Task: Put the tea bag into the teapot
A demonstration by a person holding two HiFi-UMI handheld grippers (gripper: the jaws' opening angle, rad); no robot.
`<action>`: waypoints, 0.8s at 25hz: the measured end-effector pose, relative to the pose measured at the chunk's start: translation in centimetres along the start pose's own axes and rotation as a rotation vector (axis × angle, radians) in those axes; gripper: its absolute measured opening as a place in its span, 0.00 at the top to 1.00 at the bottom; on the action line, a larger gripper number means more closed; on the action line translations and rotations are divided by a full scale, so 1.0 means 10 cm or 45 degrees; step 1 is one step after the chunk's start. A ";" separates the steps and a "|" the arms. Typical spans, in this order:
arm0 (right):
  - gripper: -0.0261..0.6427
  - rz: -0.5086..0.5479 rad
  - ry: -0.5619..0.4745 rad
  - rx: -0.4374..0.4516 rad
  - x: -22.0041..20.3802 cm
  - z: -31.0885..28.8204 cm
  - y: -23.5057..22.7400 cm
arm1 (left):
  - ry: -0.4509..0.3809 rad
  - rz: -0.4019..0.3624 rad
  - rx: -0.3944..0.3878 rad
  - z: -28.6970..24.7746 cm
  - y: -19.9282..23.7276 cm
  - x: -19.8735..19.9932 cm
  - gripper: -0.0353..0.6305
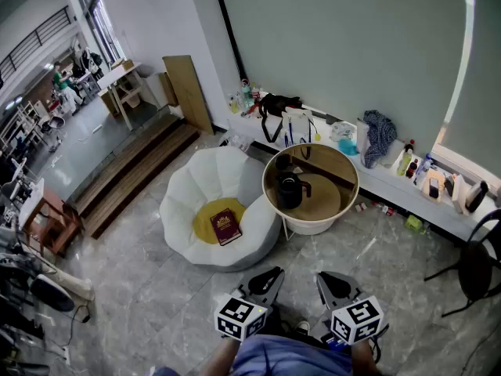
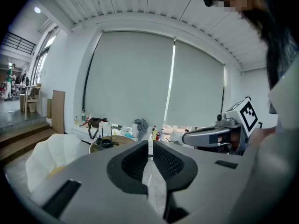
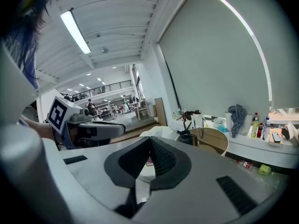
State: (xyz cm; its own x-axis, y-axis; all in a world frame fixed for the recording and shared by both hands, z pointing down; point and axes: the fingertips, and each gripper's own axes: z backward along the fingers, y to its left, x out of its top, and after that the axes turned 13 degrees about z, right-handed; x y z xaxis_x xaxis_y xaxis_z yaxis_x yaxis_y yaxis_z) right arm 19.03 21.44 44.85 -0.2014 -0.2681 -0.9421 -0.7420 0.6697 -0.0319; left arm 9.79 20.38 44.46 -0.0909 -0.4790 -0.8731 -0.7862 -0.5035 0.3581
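Black teapot [image 1: 290,188] stands on the round wooden table [image 1: 313,225], well ahead of you; only your head view shows the red book [image 1: 226,227] on the white beanbag [image 1: 188,202]; your left gripper [image 2: 150,144] and right gripper [image 3: 149,139] are both closed on nothing; I can't make out the tea bag.

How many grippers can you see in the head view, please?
2: the left gripper low in the middle, and the right gripper just right of it; none seems hidden.

Two hand-held grippers [image 1: 273,272] [image 1: 326,277], one teapot [image 1: 288,191], one table [image 1: 327,202], one book [image 1: 227,227]
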 end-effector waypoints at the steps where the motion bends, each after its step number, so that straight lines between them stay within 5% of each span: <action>1: 0.93 0.001 0.000 0.000 0.00 -0.01 -0.02 | 0.001 0.001 0.002 -0.01 0.01 0.00 0.90; 20: 0.93 -0.041 0.045 0.025 0.11 -0.73 -0.06 | 0.029 0.004 -0.019 -0.20 0.64 0.10 0.90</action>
State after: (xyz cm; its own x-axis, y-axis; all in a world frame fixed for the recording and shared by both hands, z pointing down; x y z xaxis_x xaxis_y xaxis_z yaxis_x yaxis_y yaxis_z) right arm 14.60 15.68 46.26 -0.2001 -0.3135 -0.9282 -0.7357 0.6738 -0.0690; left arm 5.88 15.22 46.58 -0.0791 -0.4969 -0.8642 -0.7765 -0.5129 0.3659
